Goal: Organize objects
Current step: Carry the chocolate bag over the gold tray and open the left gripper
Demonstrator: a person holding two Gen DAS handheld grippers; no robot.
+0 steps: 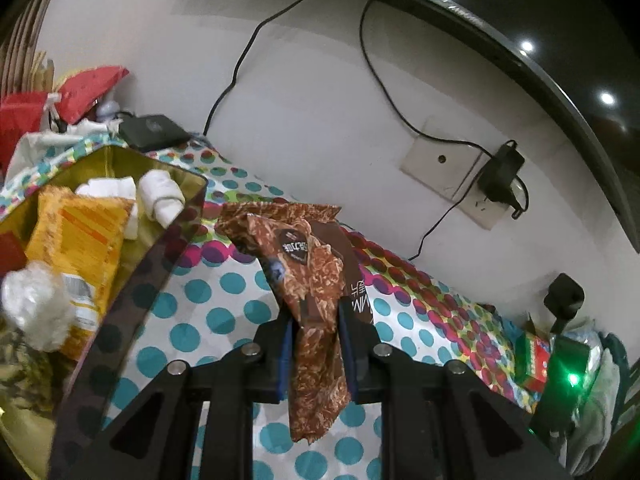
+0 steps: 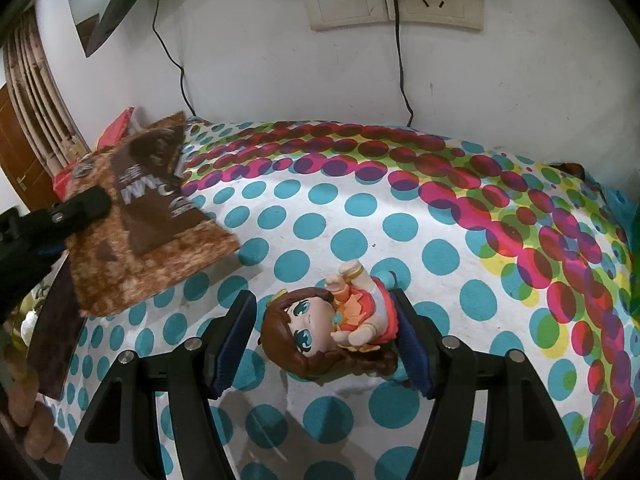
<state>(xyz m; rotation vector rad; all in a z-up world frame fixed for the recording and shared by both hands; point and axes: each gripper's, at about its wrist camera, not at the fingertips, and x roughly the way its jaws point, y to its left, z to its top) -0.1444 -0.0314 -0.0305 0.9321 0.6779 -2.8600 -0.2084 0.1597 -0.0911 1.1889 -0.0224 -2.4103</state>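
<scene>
Your left gripper (image 1: 316, 322) pinches the brown snack packet (image 1: 310, 276); your right gripper (image 2: 326, 326) straddles the doll (image 2: 332, 326), jaws spread.

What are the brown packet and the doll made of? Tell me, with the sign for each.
Brown packet: thin plastic or foil film, it seems, slightly glossy; it creases and crumples where the left gripper pinches it.
Doll: apparently hard moulded plastic, smooth painted finish; crisp sculpted hair and soft sheen on the face.

White wall (image 2: 280, 60), wall sockets (image 2: 396, 4), dotted tablecloth (image 2: 400, 208)
</scene>
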